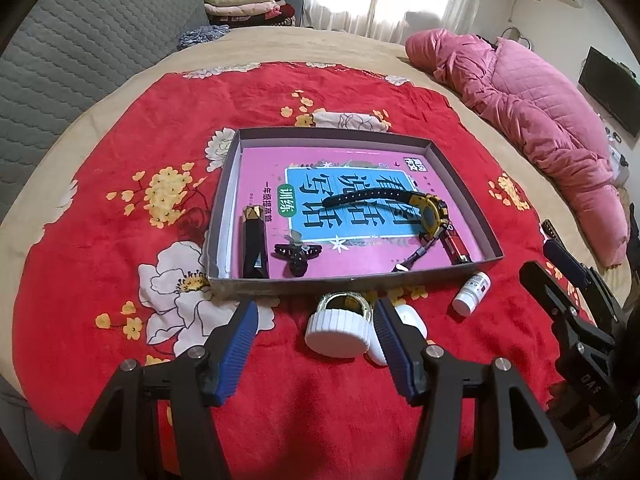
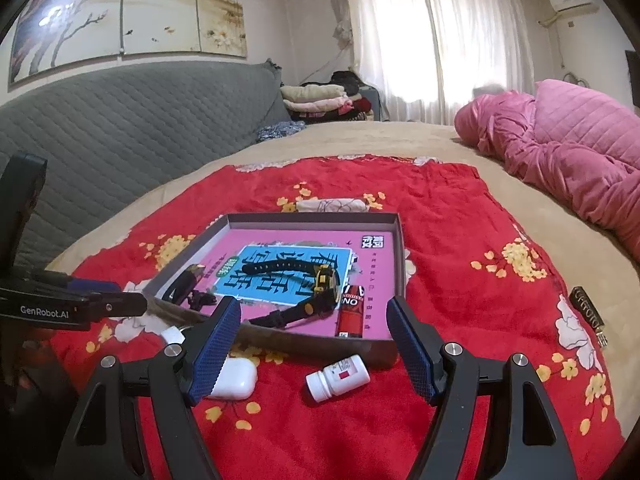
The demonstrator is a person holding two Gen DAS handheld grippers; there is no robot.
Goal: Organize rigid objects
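My left gripper point(image 1: 314, 312) is open just above the red blanket, in front of the grey tray point(image 1: 352, 284). A white-lidded jar with a gold body point(image 1: 336, 330) lies on its side between the fingers, close to the right one and not pressed. A white earbud case point(image 1: 414, 316) sits behind that finger. My right gripper point(image 2: 312, 312) is open too, with a small white pill bottle point(image 2: 338, 378) lying on the blanket under its gap and the earbud case point(image 2: 234, 380) by its left finger. The tray point(image 2: 312, 222) holds a pink book, a yellow-black watch point(image 2: 324, 280) and a red lighter point(image 2: 351, 312).
A black hair clip point(image 1: 296, 254) and a black gold-capped tube point(image 1: 253, 240) lie at the tray's near left. A small dark object point(image 2: 588, 312) rests on the blanket at the right. A pink quilt point(image 1: 540, 120) is piled on the bed's far right, and a grey headboard point(image 2: 120, 128) stands to the left.
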